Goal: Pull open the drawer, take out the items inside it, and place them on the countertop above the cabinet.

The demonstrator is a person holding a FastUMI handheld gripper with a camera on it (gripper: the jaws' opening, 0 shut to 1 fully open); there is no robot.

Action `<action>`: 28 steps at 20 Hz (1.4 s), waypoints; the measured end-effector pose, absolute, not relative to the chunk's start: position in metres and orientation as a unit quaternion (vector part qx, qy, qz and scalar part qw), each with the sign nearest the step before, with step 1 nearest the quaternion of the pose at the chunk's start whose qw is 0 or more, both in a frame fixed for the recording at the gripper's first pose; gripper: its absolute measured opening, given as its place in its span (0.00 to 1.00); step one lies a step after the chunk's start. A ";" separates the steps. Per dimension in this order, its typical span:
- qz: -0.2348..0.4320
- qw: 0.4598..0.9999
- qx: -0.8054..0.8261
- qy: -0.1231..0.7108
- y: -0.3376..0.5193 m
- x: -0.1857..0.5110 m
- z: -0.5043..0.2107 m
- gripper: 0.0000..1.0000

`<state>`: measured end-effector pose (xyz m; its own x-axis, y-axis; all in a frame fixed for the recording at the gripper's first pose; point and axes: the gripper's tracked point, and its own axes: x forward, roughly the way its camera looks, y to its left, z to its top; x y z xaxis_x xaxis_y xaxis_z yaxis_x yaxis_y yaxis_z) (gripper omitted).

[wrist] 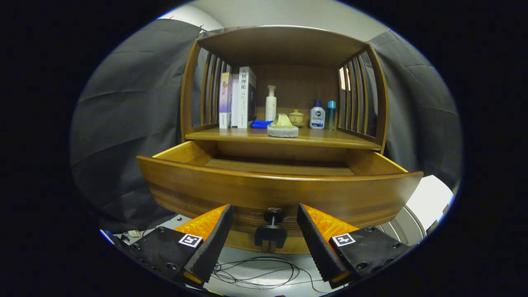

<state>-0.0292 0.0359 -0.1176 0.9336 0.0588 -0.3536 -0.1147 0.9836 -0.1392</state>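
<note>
Drawer [280, 194] pulled out; knob [271, 233] between spread gripper [264, 235] fingers

Tool [264, 231]: 2 wedge-shaped ridged fingers, black screwed mounts, each with a square marker.

The drawer [280, 194] is varnished wood with a soft sheen and visible grain along its curved front. Its knob [271, 232] looks like dark matt metal or plastic. The claw [264, 243] stands open either side of that knob, touching nothing; its fingers [208, 247] have ribbed, matt inner faces. Above the drawer, the tabletop [330, 140] is the same glossy wood, carrying paper-covered books [239, 99], smooth plastic bottles [317, 116] and a rough, stone-like coaster [282, 131].
</note>
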 end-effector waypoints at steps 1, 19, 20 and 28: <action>0.041 0.979 -0.079 0.182 0.035 -0.027 -0.120 0.98; 0.005 0.981 -0.074 0.181 0.030 0.010 -0.126 0.96; 0.003 0.981 -0.070 0.180 0.031 0.013 -0.126 0.96; -0.001 0.983 -0.071 0.171 0.030 0.036 -0.126 0.96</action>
